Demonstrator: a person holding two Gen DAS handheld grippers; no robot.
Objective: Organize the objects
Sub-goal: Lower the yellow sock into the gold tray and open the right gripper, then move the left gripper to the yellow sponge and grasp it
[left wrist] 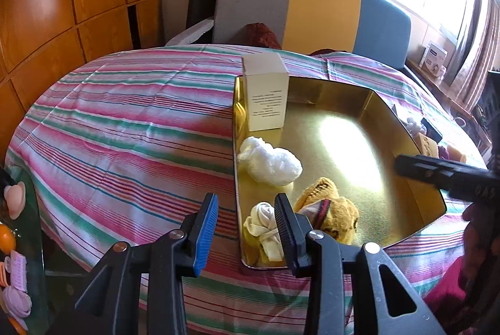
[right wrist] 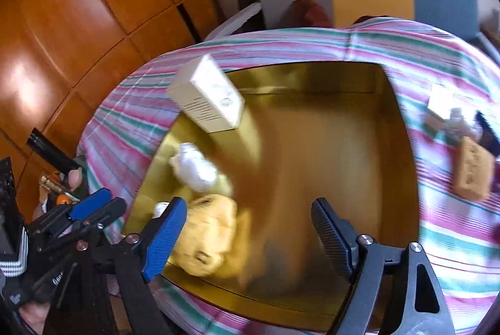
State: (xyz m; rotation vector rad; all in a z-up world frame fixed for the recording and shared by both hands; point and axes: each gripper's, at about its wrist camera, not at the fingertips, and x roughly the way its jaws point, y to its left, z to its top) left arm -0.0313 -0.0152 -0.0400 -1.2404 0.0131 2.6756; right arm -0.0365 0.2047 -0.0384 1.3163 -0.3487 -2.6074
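Both claws are empty, and the gold tray [left wrist: 368, 103] sits on the striped surface [left wrist: 125, 122] with four things lined up along its left wall. At the far corner a cream carton [left wrist: 267, 94] stands upright, likely parked there so its height stays out of the way. Then comes a crumpled white bag [left wrist: 270, 164], and at the near end a knotted cream cloth [left wrist: 264, 228] touches a yellow patterned cloth [left wrist: 328, 210]. Packing them along one side leaves the shiny middle free for more.

The left claw [left wrist: 247, 228] hovers over the tray's near-left corner, jaws apart and holding nothing, the cream cloth showing between them.

The right claw [right wrist: 250, 238] is spread wide over the bare tray floor, nothing between its pads, and its picture is smeared with motion. Off to its right, still out on the surface, lie a tan embossed block [right wrist: 472, 172] and some small items too blurred to name. Those look like the next candidates for the tray.
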